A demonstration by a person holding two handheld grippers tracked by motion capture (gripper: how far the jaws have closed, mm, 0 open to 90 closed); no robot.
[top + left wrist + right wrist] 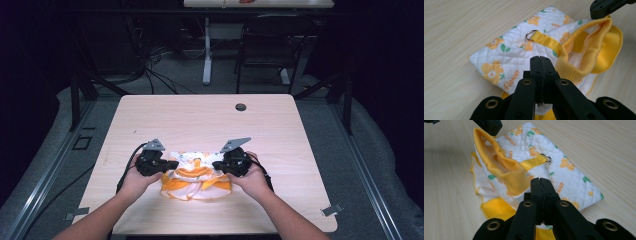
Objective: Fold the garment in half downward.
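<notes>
On a pale wooden table (200,120), a small white and yellow flower-print garment (197,176) lies near the front edge. The left gripper (169,164) meets its left side, the right gripper (218,164) its right, each held in a hand. A dark round hole (241,107) sits near the far edge.

Left tool (170,164) and right tool (216,163): black, brass-ringed screw holes on the jaw arms, grey three-cornered top plates, black cables trailing. Forearms bare, no sleeves.

garment (506,53): quilted cloth, ribbed yellow trim | ring (531,34): shiny metal | table (200,120): matt wood-grain
</notes>
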